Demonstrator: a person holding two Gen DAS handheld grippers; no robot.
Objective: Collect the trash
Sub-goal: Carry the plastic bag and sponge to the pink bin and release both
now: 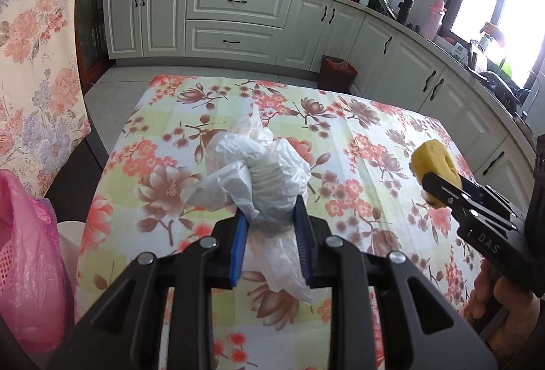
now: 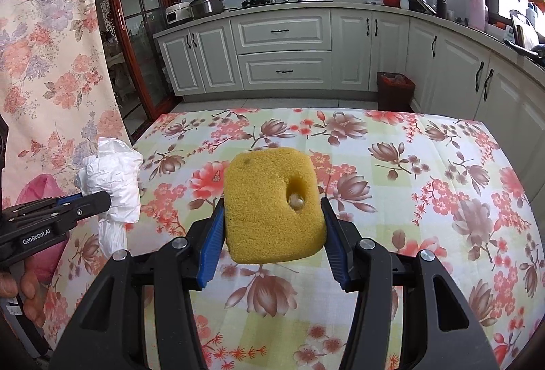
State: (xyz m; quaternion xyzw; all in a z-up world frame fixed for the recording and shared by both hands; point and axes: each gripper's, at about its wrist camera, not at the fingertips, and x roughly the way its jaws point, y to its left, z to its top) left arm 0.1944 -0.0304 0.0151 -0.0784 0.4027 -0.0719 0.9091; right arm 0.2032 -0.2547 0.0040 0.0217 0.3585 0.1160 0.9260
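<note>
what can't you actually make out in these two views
- What the crumpled white plastic bag in the left claw contains: its own folds hide it in both views.
- The small pale bit in the hole of the yellow sponge held by the right claw: too small to identify.
- The pink plastic bag: cut off by the left wrist view's edge.
- The dark floor bin's contents: too small.

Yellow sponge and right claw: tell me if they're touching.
Touching. The right wrist view shows the yellow sponge clamped in the right claw, both blue pads pressed against its sides, held above the floral tablecloth.
</note>
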